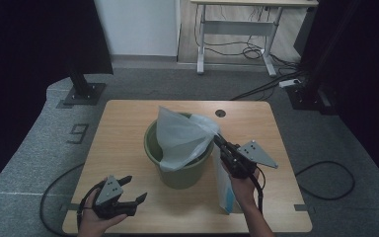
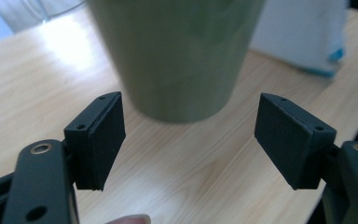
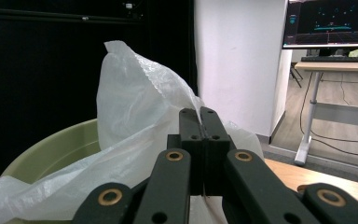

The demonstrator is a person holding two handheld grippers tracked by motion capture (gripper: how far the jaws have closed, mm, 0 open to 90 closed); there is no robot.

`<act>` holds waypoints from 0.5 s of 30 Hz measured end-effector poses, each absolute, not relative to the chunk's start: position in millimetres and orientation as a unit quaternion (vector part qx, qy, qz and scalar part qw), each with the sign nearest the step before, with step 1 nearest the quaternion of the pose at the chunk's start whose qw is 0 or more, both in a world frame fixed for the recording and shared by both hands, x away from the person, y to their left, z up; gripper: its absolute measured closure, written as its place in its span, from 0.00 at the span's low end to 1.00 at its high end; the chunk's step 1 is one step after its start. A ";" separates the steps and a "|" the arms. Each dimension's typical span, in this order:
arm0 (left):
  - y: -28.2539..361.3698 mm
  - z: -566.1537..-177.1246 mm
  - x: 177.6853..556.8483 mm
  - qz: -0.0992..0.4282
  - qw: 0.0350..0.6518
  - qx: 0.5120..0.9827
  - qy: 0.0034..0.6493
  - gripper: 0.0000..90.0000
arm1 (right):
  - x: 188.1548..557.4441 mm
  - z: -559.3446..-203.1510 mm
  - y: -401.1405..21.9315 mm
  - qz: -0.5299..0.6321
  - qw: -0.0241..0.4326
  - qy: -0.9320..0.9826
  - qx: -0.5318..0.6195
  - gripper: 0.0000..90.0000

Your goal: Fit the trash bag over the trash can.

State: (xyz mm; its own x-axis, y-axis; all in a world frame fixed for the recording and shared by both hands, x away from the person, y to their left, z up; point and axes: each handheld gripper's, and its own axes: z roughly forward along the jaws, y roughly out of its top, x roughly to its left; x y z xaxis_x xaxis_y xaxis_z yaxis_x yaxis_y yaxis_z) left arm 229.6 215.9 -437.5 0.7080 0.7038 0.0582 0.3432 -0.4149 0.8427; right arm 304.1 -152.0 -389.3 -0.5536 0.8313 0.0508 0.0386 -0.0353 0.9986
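Standing mid-table [image 1: 128, 123], a green bucket [image 1: 180, 173] is draped with a white bag [image 1: 182, 136], whose edge at the right rim is pinched between the closed jaws of the right gripper [image 1: 218, 139]. The left gripper [image 1: 134, 190] is held near the front left, jaws spread wide and empty. A white packet [image 1: 225, 190] is seen right of the bucket.

Olive-green bucket [image 1: 180, 170], translucent white bag [image 1: 180, 136], light wood-grain table [image 1: 128, 123], white-and-blue packet [image 1: 225, 190], black grippers, grey carpet [image 1: 29, 143] are seen
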 end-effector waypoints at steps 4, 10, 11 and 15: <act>199.1 -419.2 226.4 0.214 0.446 0.813 0.307 0.32 | 302.2 -388.4 -148.0 0.624 0.318 0.624 0.346 0.99; 180.6 -409.8 234.9 0.217 0.454 0.811 0.299 0.40 | 300.0 -384.3 -147.2 0.623 0.320 0.626 0.342 0.99; 177.7 -408.4 236.4 0.218 0.455 0.811 0.297 0.42 | 299.9 -383.6 -147.7 0.624 0.320 0.626 0.342 0.99; 169.5 -402.1 242.3 0.213 0.462 0.811 0.289 0.45 | 299.3 -381.7 -149.1 0.625 0.317 0.625 0.344 0.99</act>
State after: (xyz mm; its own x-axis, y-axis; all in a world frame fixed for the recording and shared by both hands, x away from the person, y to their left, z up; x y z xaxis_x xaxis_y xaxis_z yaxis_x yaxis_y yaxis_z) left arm 242.3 169.5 -402.1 0.7414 0.6665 0.0786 0.2719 -0.4054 0.8728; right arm 299.3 -149.1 -381.7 -0.5622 0.8263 0.0333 0.0322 -0.0184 0.9993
